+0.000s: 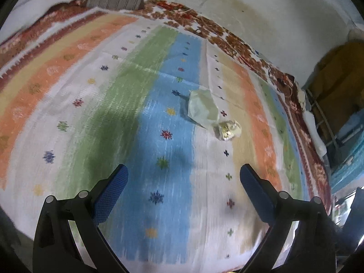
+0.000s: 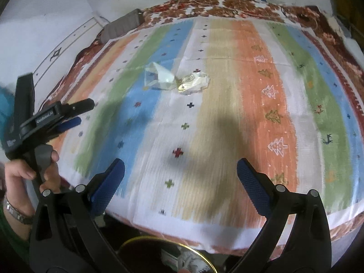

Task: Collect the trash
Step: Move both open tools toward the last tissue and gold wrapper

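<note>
Trash, a pale wrapper beside crumpled gold foil, lies on the striped cover; both jaws gape empty.

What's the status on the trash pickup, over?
Left hand-held gripper open, empty. Right hand-held gripper open, empty. Pale wrapper and crumpled gold wrapper touching on the striped bedspread, ungrasped. Nothing in the way.

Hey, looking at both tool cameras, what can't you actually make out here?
- Crumpled wrapper: its printing is unreadable in the left wrist view, blurred and small.
- Gold-rimmed container: cut off by the right wrist view's bottom edge; its contents are unclear.
- Left tool: seen side-on in the right wrist view, so its gap isn't shown there.
</note>
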### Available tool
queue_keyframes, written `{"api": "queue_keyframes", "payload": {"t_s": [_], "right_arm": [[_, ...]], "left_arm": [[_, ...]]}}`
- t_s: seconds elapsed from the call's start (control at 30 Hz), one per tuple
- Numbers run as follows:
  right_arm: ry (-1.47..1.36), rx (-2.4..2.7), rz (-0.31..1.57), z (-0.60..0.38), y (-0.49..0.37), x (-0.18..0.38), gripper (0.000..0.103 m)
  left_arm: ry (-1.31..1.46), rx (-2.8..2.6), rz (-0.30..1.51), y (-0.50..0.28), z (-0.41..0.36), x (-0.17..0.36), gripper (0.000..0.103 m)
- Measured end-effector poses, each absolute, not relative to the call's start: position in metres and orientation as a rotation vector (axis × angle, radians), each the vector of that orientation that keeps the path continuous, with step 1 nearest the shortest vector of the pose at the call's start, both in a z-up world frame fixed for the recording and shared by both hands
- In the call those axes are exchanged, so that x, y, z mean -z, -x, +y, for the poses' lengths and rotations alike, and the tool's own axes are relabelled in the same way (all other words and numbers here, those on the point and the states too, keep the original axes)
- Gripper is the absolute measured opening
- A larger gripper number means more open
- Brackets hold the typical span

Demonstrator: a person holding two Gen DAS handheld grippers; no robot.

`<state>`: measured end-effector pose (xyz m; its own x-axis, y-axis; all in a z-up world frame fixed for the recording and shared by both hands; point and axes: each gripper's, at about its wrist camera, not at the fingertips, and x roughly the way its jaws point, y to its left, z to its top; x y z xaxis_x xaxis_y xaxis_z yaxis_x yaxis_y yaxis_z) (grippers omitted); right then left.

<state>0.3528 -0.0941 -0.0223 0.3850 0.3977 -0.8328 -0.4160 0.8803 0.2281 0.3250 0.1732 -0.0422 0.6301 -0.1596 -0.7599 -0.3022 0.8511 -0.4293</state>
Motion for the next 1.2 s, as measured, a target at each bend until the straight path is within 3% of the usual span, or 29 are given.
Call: {"api": "queue_keyframes", "payload": {"t_s": [0.33,0.53,0.83,0.97,1.2], "right_arm": [[0.058,-0.463,1.008,-0.08,-0.397,0.039,0.094],[0.05,-0.475,0.993,-0.07,-0.414,0.044,0.094],[0.035,-0.462,0.994,-0.063,-0.443,0.052,0.093],[0.058,-0.49,1.006,-0.057,-0.459,0.06,0.085],[0.099,-0.517,0.959,-0.036,-0.474,0.059,0.085]], "left_arm": [[0.488,-0.06,0.916,-0.369,0.185,0.056,0.091],[0.577,-0.043,0.909,-0.38,0.2,0.063,0.09],[0.564,-0.033,0.946,-0.408,0.2,0.082,0.081],[0.574,-0.004,0.933,-0.419,0.2,0.083,0.079],[0.586,0.021,0.923,-0.435,0.197,0.088,0.074]]}}
